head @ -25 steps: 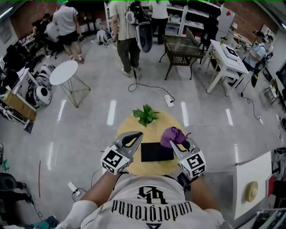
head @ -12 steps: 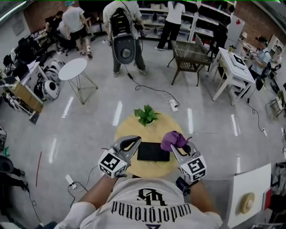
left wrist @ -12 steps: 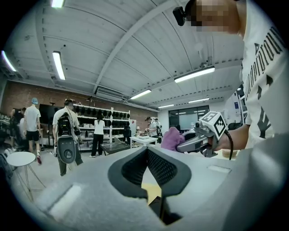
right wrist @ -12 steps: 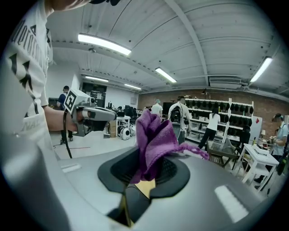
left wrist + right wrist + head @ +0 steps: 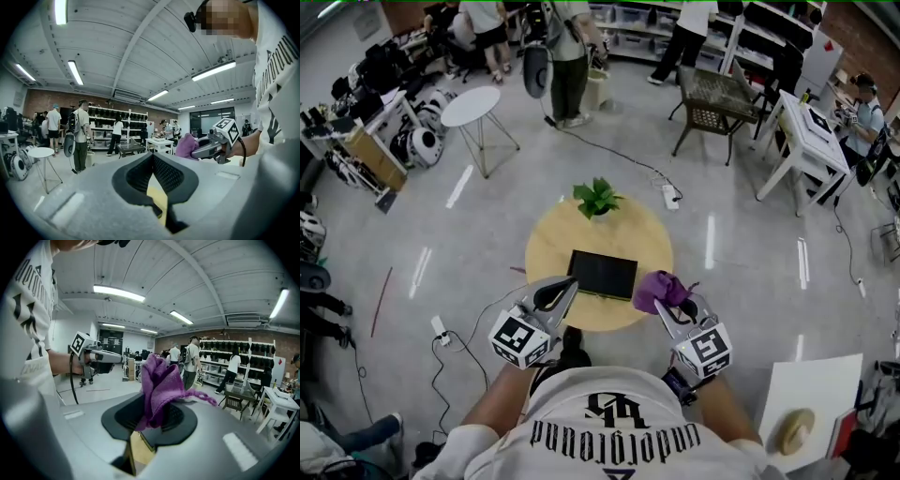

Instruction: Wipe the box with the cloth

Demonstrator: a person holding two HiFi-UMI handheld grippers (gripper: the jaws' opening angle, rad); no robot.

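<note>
Right tongs [image 5: 668, 309] clamp the purple cloth [image 5: 660, 289] near the black box [image 5: 602, 274] on the round tabletop [image 5: 551, 246]; left tongs [image 5: 564, 287] are pressed together.

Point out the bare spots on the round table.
Bare wood on the table's left, between plant and box, and on its right behind the cloth. The near edge is crowded: left gripper and right gripper flank the box.

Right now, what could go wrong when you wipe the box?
The black box lies loose on the round table. The left gripper is shut and empty, not holding the box, so a wipe might shove it toward the plant. The purple cloth is bunched in the right gripper and may slip out.
</note>
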